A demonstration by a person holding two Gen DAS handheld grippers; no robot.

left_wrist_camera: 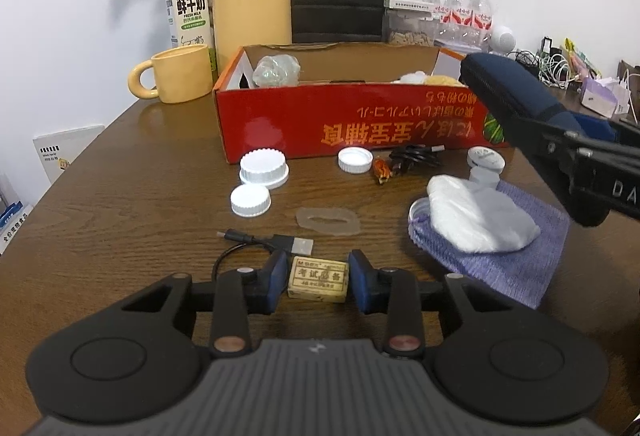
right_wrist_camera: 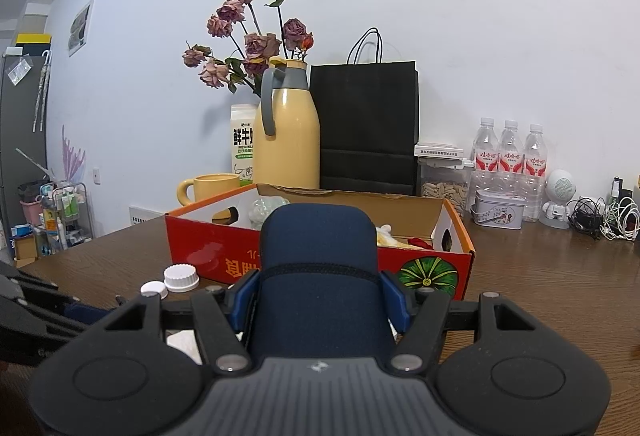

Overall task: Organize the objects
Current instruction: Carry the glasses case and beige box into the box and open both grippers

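Pale, bluish-white wall (right_wrist_camera: 480, 16) behind a dark wood-grain table (right_wrist_camera: 560, 276). Light even, soft shadows on the wall. Far left — a grey cabinet (right_wrist_camera: 20, 140) and a wire trolley (right_wrist_camera: 70, 212) crowded with bottles (labels unreadable). A small picture (right_wrist_camera: 81, 26) hangs high on the wall.

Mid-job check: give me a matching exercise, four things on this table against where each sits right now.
Things:
1. small tan rectangular eraser
2. navy blue zippered pouch
3. white crumpled cloth
4. yellow ceramic mug

Places:
A. lying on the purple knitted cloth
B. between the jaws of the left gripper
C. standing left of the red cardboard box
D. clamped by the right gripper

Pairs: 1-B, 2-D, 3-A, 4-C
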